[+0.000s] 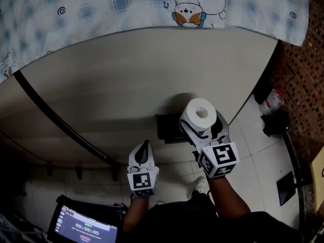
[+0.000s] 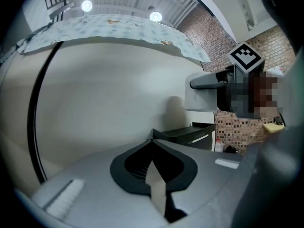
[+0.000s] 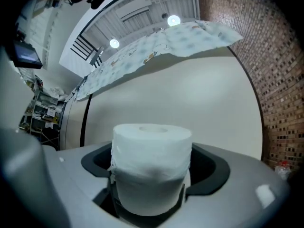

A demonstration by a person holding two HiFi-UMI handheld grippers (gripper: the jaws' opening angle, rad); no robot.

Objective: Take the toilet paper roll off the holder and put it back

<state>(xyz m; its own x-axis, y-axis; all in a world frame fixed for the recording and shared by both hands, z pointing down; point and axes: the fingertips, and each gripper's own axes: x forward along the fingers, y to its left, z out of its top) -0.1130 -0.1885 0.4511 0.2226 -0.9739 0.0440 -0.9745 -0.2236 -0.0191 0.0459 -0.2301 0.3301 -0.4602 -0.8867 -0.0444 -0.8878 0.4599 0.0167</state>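
Right gripper (image 1: 202, 124): jaws clamped on the toilet paper roll (image 1: 199, 113), pads pressing its two sides. In the right gripper view we see the lower half of the roll drawn in slightly where it is gripped. Roll stands upright, core hole facing up, held in front of the cream panel (image 1: 126, 85).

From the head view the roll overlaps the right end of the black holder (image 1: 169, 128) fixed to that panel. We cannot tell whether roll and holder touch.

Left gripper (image 1: 145, 147): jaws together, nothing between them, tips meeting in a point in the left gripper view. It sits to the left of the right gripper, apart from it, and faces the panel. In its own view the holder lies ahead and a little to the right.

Blue-checked cloth with cartoon print (image 1: 152, 4) hangs over the panel's top edge. Brick wall (image 1: 304, 80) on the right. A lit screen (image 1: 86, 229) shows at lower left, near the person's body
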